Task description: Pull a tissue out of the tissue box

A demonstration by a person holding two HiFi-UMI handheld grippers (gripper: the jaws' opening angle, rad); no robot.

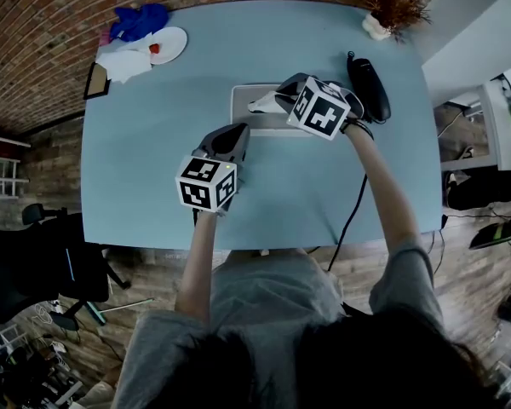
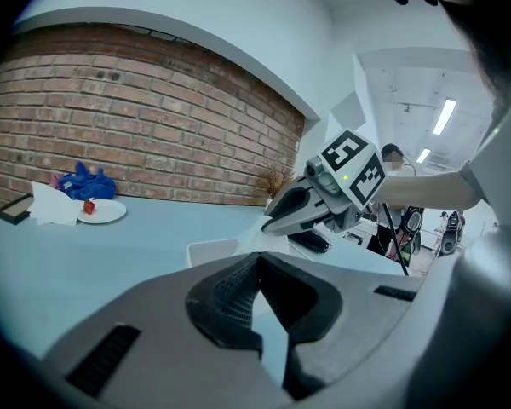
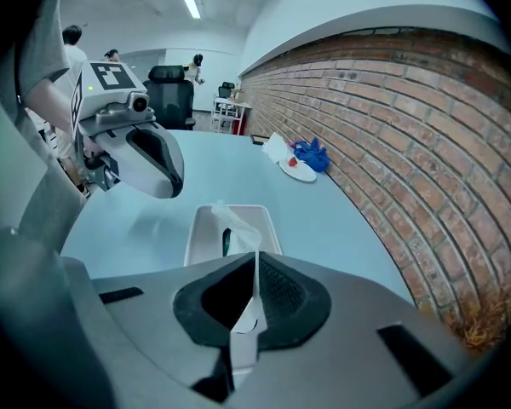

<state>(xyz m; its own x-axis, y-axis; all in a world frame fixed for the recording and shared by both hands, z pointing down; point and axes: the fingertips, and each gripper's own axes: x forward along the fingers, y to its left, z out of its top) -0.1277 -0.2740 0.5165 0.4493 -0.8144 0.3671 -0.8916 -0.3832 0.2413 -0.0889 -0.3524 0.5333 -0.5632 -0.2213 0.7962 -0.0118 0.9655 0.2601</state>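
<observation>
A white tissue box [image 1: 241, 100] lies flat at the middle of the light blue table [image 1: 145, 169]. My right gripper [image 1: 277, 102] is over the box and shut on a white tissue [image 1: 260, 105]. In the right gripper view the tissue [image 3: 238, 227] stretches as a thin strip from the slot of the box [image 3: 206, 237] up into the closed jaws of the right gripper [image 3: 254, 271]. My left gripper [image 1: 236, 133] hovers just in front of the box, shut and holding nothing. The left gripper view shows the box [image 2: 211, 250] and the right gripper [image 2: 277, 217] above it.
A black handset [image 1: 370, 88] lies right of the box, with a cable [image 1: 349, 220] running off the front edge. At the back left are a plate [image 1: 166, 45], a blue cloth [image 1: 140, 20] and white paper [image 1: 123, 65]. A dried plant [image 1: 392, 2] stands at the back right.
</observation>
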